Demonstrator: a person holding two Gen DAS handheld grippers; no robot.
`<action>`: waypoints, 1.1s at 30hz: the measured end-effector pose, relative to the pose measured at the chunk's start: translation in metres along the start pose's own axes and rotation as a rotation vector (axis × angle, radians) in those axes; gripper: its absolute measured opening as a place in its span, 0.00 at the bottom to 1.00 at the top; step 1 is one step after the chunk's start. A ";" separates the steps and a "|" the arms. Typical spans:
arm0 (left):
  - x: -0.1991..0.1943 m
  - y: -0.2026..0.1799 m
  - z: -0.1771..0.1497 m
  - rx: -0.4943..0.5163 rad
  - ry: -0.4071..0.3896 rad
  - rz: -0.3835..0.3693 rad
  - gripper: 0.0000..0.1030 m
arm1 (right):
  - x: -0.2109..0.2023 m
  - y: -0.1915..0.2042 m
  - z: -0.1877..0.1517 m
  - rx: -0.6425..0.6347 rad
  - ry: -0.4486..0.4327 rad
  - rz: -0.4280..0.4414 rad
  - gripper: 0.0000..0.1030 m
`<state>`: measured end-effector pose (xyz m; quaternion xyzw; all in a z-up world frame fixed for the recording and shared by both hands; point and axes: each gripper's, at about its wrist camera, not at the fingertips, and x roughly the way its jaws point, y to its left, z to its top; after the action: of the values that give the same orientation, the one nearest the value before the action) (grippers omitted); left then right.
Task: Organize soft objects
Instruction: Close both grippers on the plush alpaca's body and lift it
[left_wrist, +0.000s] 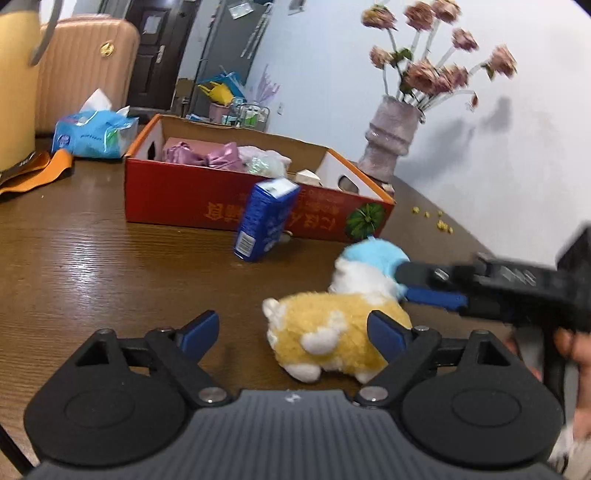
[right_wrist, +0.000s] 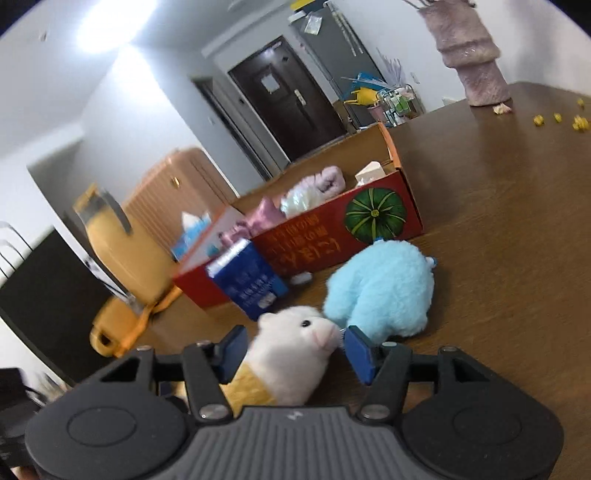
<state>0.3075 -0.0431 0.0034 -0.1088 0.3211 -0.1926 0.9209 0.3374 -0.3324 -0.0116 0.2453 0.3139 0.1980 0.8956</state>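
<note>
A yellow-and-white plush (left_wrist: 325, 339) lies on the wooden table (left_wrist: 92, 266) between the fingers of my left gripper (left_wrist: 293, 325), which is open; the right pad sits against its back end. The plush's white face (right_wrist: 299, 332) lies between the pads of my right gripper (right_wrist: 293, 343), also open, a small gap showing at the snout. In the left wrist view the right gripper (left_wrist: 413, 284) reaches in from the right. A light blue plush (right_wrist: 384, 291) (left_wrist: 373, 253) rests just beyond, beside the red cardboard box (left_wrist: 184, 199) (right_wrist: 314, 240), which holds pink satin and other soft items.
A blue carton (left_wrist: 264, 221) (right_wrist: 247, 284) leans against the box front. A vase of pink flowers (left_wrist: 391, 144) stands near the wall, with yellow crumbs (left_wrist: 439, 221) close by. A tissue pack (left_wrist: 92, 134), an orange bag (right_wrist: 122, 258) and a pink suitcase (left_wrist: 81, 66) are at the far left.
</note>
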 end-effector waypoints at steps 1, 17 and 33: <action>0.004 0.005 0.004 -0.027 0.006 -0.010 0.84 | -0.003 0.001 -0.004 0.010 -0.005 0.001 0.57; -0.003 0.016 -0.013 -0.268 0.119 -0.161 0.61 | -0.030 0.005 -0.028 0.056 -0.003 0.027 0.35; 0.010 0.010 0.004 -0.300 0.112 -0.252 0.49 | -0.022 -0.002 -0.024 0.142 0.007 0.077 0.41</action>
<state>0.3200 -0.0385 -0.0026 -0.2733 0.3809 -0.2620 0.8436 0.3062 -0.3375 -0.0184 0.3192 0.3206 0.2105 0.8666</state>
